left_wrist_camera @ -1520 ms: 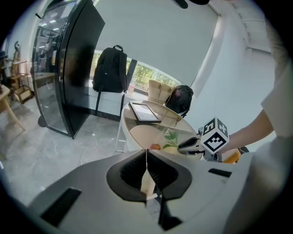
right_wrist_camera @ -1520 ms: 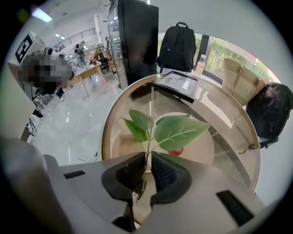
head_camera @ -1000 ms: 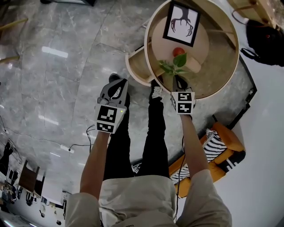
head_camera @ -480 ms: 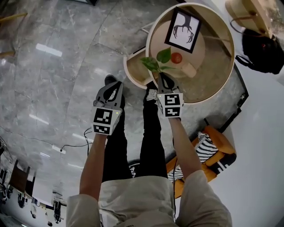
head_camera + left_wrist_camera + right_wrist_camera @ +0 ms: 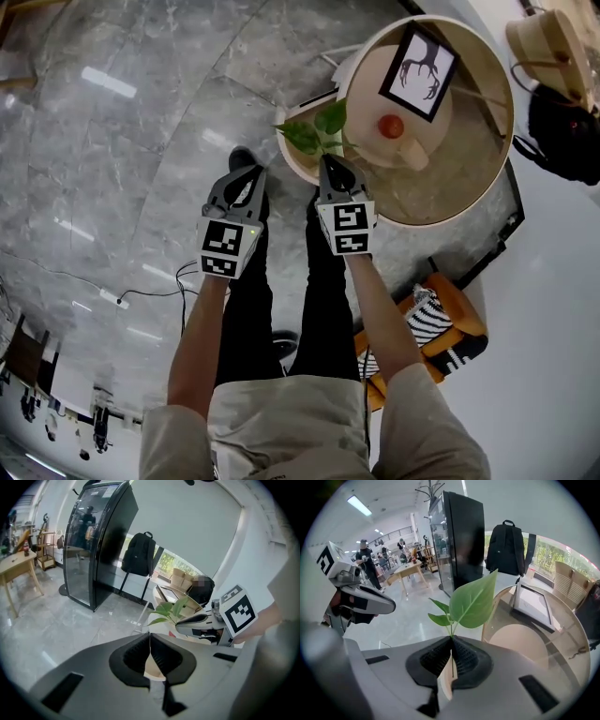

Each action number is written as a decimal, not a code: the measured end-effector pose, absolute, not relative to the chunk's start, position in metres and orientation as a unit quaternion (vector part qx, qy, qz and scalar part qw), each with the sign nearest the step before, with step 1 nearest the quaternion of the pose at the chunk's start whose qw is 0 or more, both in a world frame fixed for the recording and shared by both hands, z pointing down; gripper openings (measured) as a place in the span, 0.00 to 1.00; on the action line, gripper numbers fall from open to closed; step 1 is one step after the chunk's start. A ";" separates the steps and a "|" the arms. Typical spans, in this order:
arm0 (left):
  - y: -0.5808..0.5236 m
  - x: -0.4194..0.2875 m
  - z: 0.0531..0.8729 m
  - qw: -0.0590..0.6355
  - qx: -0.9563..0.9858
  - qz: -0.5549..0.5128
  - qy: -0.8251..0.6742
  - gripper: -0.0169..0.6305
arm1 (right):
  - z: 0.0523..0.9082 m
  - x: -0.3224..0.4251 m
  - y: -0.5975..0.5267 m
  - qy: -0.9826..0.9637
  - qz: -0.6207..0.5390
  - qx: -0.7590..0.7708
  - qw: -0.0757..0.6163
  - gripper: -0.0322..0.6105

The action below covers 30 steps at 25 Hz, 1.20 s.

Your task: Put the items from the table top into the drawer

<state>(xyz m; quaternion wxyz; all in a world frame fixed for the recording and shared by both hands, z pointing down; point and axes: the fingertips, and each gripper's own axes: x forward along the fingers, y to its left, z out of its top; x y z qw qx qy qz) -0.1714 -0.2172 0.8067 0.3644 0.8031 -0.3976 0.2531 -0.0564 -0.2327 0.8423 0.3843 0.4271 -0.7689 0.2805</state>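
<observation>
now: right gripper (image 5: 330, 165), jaws pinched on stem of leafy sprig (image 5: 314, 131), has shifted off table top (image 5: 469, 159) to above open drawer (image 5: 292, 161); release likely next. left gripper (image 5: 246, 176) jaws pressed together, empty, alongside. count: sprig 1, in transit; red ball (image 5: 391, 126) 1, framed picture (image 5: 419, 64) 1, both on table; drawer 1.

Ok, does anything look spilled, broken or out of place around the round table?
Nothing stands out. The drawer is pulled open, and the leafy sprig is pinched by its stem in the right gripper's shut jaws. No spill or damage shows.
</observation>
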 end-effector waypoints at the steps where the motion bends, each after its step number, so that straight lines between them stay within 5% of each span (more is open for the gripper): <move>1: -0.216 -0.173 0.812 0.365 0.802 0.255 -0.398 0.06 | 0.848 -0.063 -0.231 -0.770 0.283 0.423 0.384 0.11; 11: -0.189 -0.176 0.877 0.396 0.779 0.260 -0.410 0.06 | 0.934 -0.096 -0.197 -0.789 0.248 0.373 0.420 0.11; 30: -0.130 -0.156 0.974 0.426 0.757 0.272 -0.415 0.06 | 1.112 -0.021 -0.162 -0.731 0.238 0.426 0.477 0.11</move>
